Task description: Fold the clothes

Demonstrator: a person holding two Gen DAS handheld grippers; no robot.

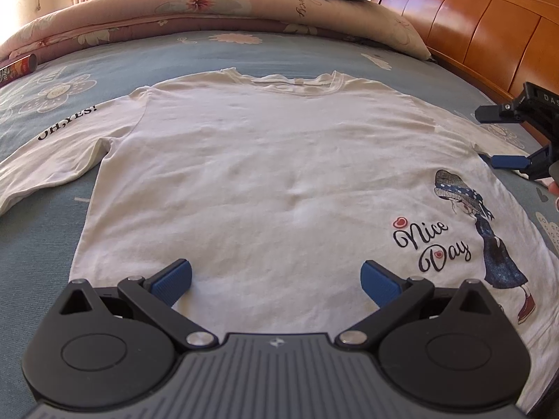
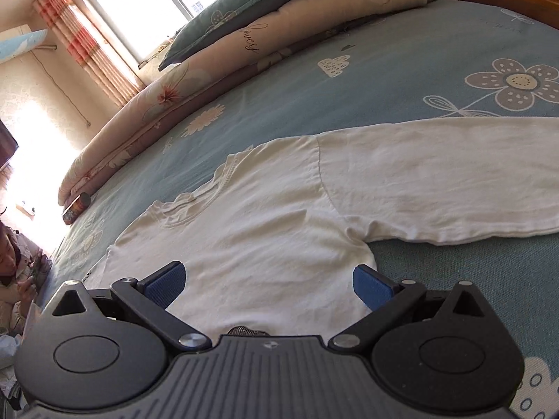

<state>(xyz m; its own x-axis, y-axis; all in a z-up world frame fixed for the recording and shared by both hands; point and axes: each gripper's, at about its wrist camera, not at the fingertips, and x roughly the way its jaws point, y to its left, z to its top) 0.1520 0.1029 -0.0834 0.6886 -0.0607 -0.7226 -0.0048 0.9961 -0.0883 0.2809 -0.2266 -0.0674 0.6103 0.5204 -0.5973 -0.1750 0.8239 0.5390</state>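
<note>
- A white long-sleeved shirt [image 1: 265,174] lies flat on the blue flowered bed [image 1: 244,52], neck toward the quilt [image 1: 216,3] at the far side.
- One sleeve reads "OH,YES!"; near the hem I see a cartoon girl and the words "Nice Day".
- Both sleeves stretch out sideways; their cuffs run out of frame, and my grippers hide the nearest hem.
- A small can [image 1: 17,68] lies by the quilt; its label is too small to read.
- My left gripper [image 1: 276,279] is spread wide over the hem, gripping nothing.
- My right gripper [image 2: 269,284] is equally wide, over the shirt's side beside the armpit, empty. I cannot tell whether either touches the cloth.
</note>
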